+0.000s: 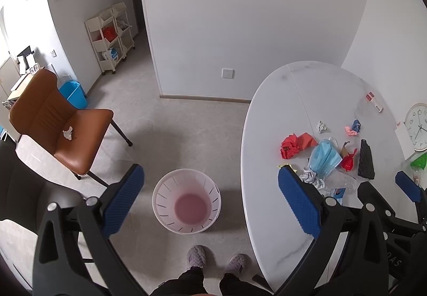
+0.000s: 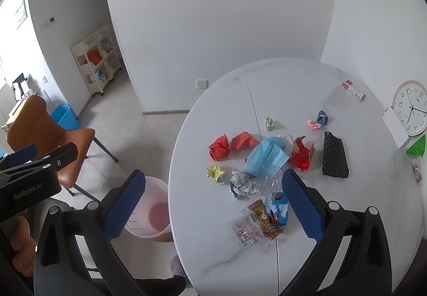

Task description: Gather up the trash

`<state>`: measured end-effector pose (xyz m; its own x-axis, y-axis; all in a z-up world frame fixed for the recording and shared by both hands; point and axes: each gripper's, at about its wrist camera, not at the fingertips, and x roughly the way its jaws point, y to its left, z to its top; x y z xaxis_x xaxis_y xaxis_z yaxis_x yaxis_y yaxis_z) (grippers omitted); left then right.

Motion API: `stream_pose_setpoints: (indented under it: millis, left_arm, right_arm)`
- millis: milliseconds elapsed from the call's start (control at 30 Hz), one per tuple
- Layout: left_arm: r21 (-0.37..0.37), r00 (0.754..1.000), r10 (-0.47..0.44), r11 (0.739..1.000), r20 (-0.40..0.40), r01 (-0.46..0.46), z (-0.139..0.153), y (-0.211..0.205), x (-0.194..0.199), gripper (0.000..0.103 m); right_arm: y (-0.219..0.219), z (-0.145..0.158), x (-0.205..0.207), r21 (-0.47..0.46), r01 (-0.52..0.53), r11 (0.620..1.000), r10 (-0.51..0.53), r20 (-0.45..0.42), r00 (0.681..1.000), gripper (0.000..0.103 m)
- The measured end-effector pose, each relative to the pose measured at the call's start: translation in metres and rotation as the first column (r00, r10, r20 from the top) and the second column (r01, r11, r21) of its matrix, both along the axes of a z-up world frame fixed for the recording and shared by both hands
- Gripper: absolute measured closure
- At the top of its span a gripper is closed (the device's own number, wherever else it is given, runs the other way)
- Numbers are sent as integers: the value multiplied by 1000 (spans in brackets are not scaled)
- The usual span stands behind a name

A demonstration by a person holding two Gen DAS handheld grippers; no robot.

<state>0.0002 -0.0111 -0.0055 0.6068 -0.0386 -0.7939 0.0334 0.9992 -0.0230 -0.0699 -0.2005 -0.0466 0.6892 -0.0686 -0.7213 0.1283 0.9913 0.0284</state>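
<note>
Loosely scattered, the trash [image 2: 267, 159] lies on the white table [image 2: 307, 87], ahead of and between the right gripper's [image 2: 213, 205] wide-spread, empty jaws. Off to the left, the left gripper [image 1: 210, 199], jaws equally wide, hangs above the pink bin [image 1: 186, 205] on the floor.

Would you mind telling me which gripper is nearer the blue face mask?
Right. The right gripper hangs over the table just short of the face mask; the left gripper hangs over the floor bin.
</note>
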Motion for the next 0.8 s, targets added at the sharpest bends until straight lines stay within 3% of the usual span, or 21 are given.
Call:
stream_pose_setpoints:
  millis: [800]
  left_arm:
    - [0, 1000, 0, 1000, -4, 0, 1, 2, 0, 7]
  right_arm:
    - [-2, -1, -1, 2, 0, 1000, 0, -1, 1000, 2]
